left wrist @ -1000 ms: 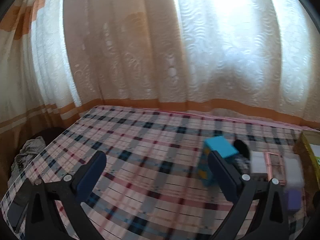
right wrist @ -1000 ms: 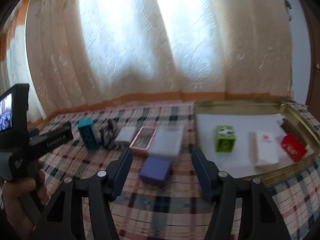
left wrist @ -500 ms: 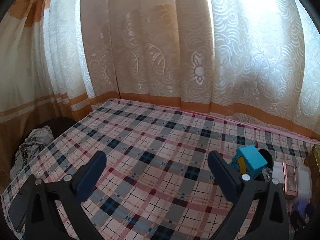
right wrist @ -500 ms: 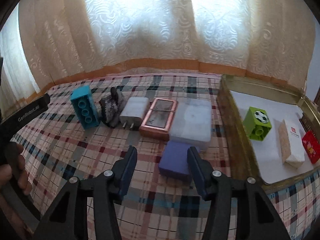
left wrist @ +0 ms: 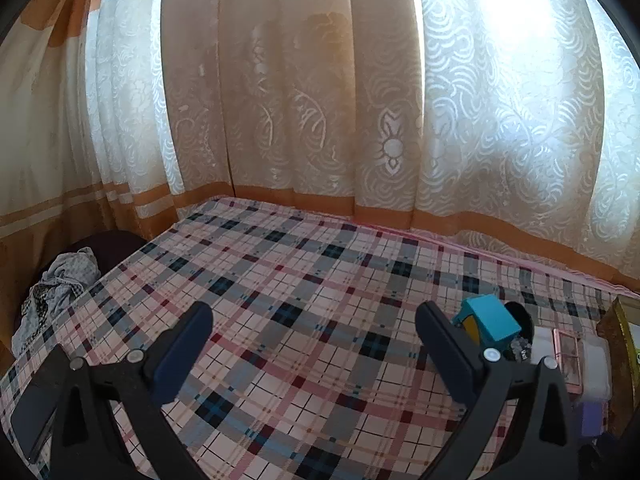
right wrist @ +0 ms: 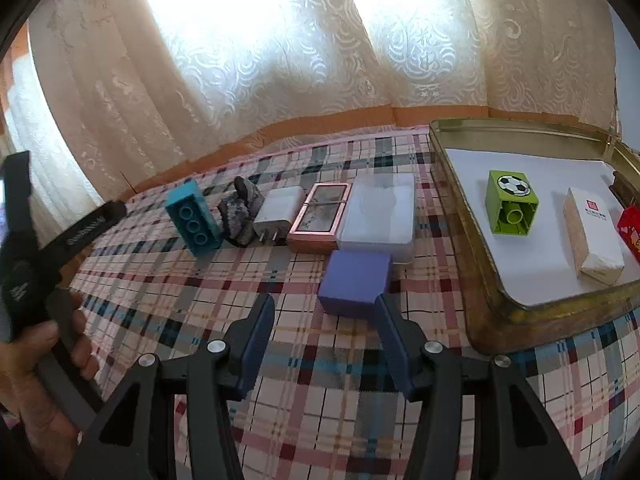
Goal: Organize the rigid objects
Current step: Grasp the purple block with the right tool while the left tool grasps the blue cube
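While three items already lie in the gold tray (right wrist: 460,184) at right, six remain on the plaid cloth; my right gripper (right wrist: 326,334) gapes empty just near the purple box (right wrist: 354,282), my left gripper (left wrist: 314,354) likewise wide, holding nothing.

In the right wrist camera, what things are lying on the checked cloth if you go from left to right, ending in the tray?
teal brick → grey speckled thing → white charger → pink-rimmed case → clear box → then in the gold tray: green football block → white packet → red packet
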`<state>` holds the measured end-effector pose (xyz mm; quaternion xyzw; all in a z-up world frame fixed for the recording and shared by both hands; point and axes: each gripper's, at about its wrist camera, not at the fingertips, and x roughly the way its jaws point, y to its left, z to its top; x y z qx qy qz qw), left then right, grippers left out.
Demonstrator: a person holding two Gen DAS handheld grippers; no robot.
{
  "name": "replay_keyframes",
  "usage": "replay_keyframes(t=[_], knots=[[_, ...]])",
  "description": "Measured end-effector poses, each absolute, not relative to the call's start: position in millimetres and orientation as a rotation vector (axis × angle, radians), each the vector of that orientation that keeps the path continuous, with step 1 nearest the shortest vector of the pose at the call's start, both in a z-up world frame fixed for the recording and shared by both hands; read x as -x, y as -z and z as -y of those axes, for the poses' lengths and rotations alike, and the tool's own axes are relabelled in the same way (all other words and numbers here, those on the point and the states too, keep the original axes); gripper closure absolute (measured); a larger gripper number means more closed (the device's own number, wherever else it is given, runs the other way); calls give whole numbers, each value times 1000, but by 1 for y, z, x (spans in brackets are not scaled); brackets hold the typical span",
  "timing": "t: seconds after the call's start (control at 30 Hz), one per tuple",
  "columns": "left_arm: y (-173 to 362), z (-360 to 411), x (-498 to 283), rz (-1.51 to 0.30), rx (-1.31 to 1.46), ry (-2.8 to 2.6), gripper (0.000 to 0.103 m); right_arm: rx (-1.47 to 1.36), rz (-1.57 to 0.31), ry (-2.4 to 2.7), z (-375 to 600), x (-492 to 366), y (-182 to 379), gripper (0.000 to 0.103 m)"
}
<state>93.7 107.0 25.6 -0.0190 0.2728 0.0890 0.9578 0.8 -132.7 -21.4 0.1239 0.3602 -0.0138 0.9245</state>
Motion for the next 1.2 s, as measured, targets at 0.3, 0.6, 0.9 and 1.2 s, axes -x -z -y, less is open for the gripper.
replay_keyframes(t=[0.3,0.6,0.9,1.2], knots=[[-24,-108,-95,-562,50,-175,0,-261,-812,161,137,-37,30,50],[-19,-105,-98,-586,41,-152,0,-129,-845,60,122,-41,27,60],[-20,-74,-93,-561,45,60,0,-113,-530,-42,135,8,-16,60],[-16,-11,-133,-626,-25,-12,1,-46,-445,41,160,15,-26,60]])
